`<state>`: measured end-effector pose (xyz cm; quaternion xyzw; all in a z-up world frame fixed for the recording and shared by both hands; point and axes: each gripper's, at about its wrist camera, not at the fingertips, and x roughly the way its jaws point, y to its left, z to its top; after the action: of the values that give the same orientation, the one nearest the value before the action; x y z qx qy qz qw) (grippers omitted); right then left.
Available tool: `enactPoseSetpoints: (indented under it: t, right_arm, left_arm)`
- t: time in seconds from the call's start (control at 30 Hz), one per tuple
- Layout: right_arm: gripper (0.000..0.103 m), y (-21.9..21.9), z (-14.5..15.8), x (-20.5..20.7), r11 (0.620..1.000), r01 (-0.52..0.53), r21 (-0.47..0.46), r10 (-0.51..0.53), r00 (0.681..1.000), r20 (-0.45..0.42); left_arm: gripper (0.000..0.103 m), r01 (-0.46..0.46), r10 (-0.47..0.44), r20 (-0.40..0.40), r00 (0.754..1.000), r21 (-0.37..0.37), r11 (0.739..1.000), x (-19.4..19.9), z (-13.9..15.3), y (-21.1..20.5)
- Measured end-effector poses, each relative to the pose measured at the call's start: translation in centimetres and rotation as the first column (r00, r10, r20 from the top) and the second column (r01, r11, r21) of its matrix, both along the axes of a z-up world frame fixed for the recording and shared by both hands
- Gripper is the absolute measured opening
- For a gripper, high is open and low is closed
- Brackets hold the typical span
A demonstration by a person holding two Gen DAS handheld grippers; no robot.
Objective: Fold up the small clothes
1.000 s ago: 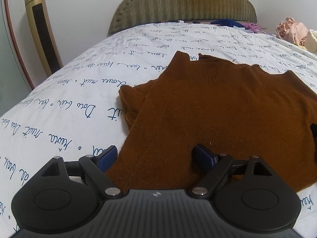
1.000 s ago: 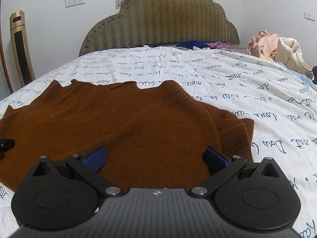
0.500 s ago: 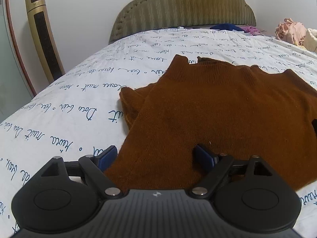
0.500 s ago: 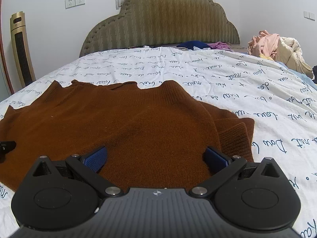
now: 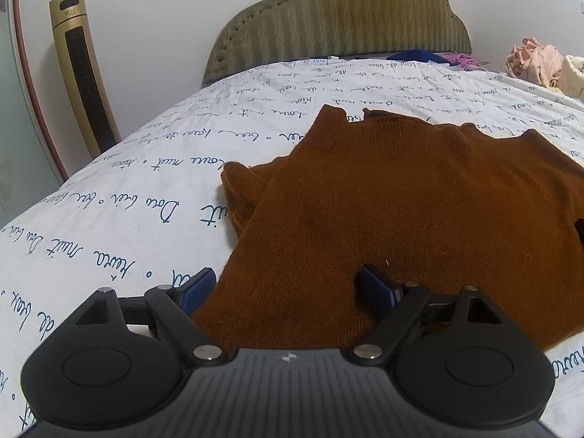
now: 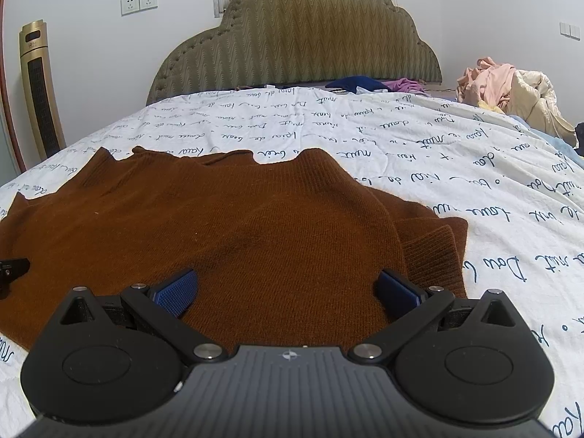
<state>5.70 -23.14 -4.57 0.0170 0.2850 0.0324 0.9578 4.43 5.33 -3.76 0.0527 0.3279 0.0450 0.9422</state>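
A brown knitted sweater (image 5: pixel 419 204) lies flat on the white bed sheet with blue script (image 5: pixel 127 211), both sleeves folded in under its sides. My left gripper (image 5: pixel 286 286) hovers open over the sweater's near left hem, one blue pad off the edge, the other above the knit. In the right wrist view the same sweater (image 6: pixel 219 226) spreads ahead, its folded sleeve cuff (image 6: pixel 434 248) at the right. My right gripper (image 6: pixel 286 290) stands open over the near right hem, with only the flat knit below its pads. The left gripper's tip (image 6: pixel 12 268) shows at the far left edge.
A padded olive headboard (image 6: pixel 299 43) closes the far end of the bed. A gold tower fan (image 5: pixel 82 73) stands by the left wall. Crumpled pink and cream clothes (image 6: pixel 511 91) pile at the right, with blue and purple garments (image 6: pixel 376 84) near the headboard.
The left wrist view has tilted up slightly, showing more wall and headboard. The sweater and the right gripper have stayed put.
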Motion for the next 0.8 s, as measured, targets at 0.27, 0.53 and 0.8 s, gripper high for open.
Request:
enactPoseSetpoints:
  t: [0.27,0.53,0.8]
  right_arm:
    - [0.103,-0.38,0.26,-0.39,0.999,0.015,0.037,-0.015,1.0,0.008]
    - [0.103,0.07,0.18,-0.3,1.0,0.017,0.009,-0.017,1.0,0.002]
    - [0.103,0.07,0.09,-0.27,1.0,0.016,0.007,-0.016,1.0,0.001]
  left_arm:
    - [0.086,-0.001,0.001,0.008,1.0,-0.023,1.0,-0.13,-0.11,0.34]
    - [0.09,-0.017,0.017,0.02,1.0,-0.024,1.0,-0.22,-0.29,0.38]
    - [0.092,-0.026,0.027,0.018,0.999,-0.054,0.998,-0.22,-0.37,0.8]
